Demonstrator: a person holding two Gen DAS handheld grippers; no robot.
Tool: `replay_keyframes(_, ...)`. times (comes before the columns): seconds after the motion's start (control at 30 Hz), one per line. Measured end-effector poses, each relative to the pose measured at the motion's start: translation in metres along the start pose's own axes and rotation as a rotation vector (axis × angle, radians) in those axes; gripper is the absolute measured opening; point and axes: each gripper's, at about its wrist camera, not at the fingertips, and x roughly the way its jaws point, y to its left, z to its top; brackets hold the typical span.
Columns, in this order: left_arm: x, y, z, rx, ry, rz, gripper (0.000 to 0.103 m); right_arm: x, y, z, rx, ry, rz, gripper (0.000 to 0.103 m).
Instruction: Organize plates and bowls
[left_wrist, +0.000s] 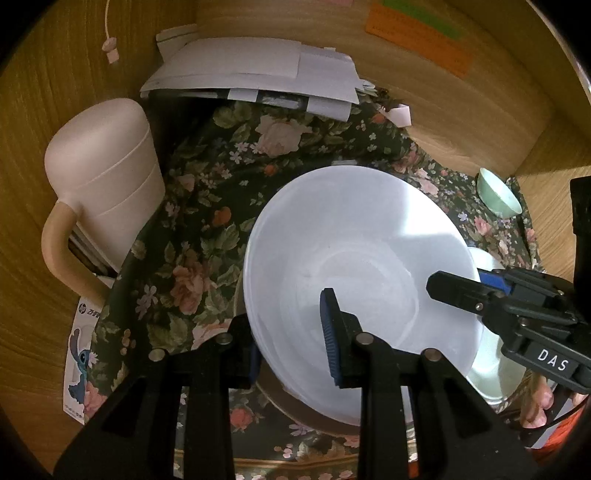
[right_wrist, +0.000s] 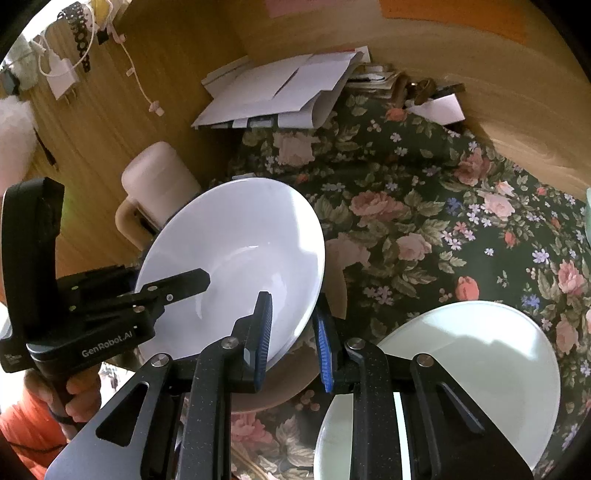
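Two white bowls, one green bowl, one jug.

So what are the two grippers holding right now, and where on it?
Both hold the white bowl by its rim: the left gripper on one side, the right gripper on the opposite side.

The right claw, seen at four o'clock from the left wrist, carries a white label reading "DAS". The left claw, at eight o'clock from the right wrist, bears "GenRobot.AI" on its black body. A card at eight o'clock shows an "hp" logo and a blue cartoon creature; its other print is too small to read.
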Motion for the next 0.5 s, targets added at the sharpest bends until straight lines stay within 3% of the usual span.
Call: replay_keyframes(0.5, 0.0069, -0.0059, -0.0071, 0.042, -0.006, 0.058, 0.028, 0.0043, -0.0006, -0.004, -0.005, 0.023, -0.001, 0.021)
